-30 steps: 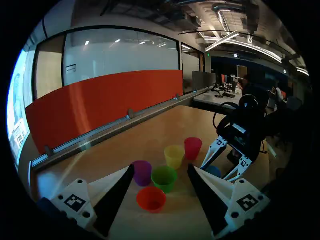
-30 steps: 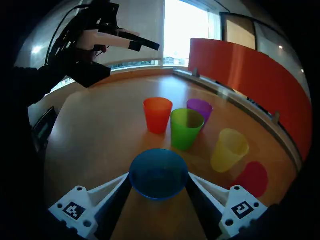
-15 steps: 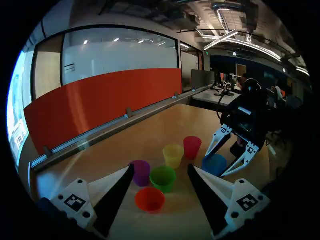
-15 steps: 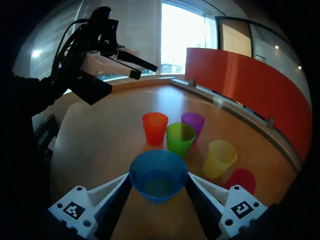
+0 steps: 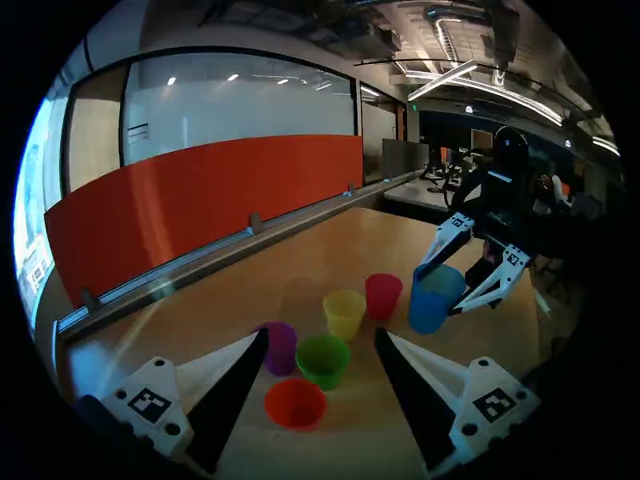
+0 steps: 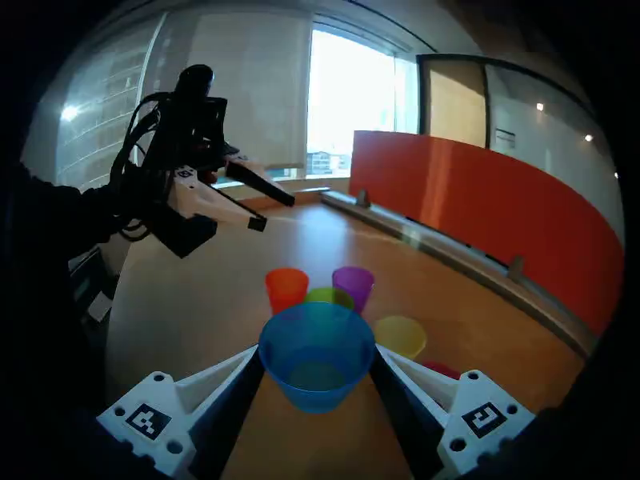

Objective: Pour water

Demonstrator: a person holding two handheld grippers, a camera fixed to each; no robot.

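My right gripper (image 6: 317, 352) is shut on a blue cup (image 6: 317, 364), which hangs upright above the wooden table (image 6: 200, 304). In the left gripper view the same blue cup (image 5: 434, 298) hangs in the air to the right of the red cup, between the right gripper's (image 5: 438, 290) fingers. Whether it holds water I cannot tell. Beneath and beyond it stand an orange cup (image 6: 286, 288), a green cup (image 6: 328, 297), a purple cup (image 6: 353, 286), a yellow cup (image 6: 400, 336) and a red cup (image 6: 438, 370). My left gripper (image 5: 318, 332) is open above the orange cup (image 5: 296, 404) and green cup (image 5: 323, 360).
A red partition (image 5: 200, 200) on a metal rail runs along the table's far edge. The left gripper (image 6: 272, 210), in a dark-sleeved hand, hovers over the table's left part. More desks and chairs (image 5: 432, 180) stand farther back.
The right gripper has lifted the blue cup from the table into the air. The cups on the table now look lower and farther off in both views.
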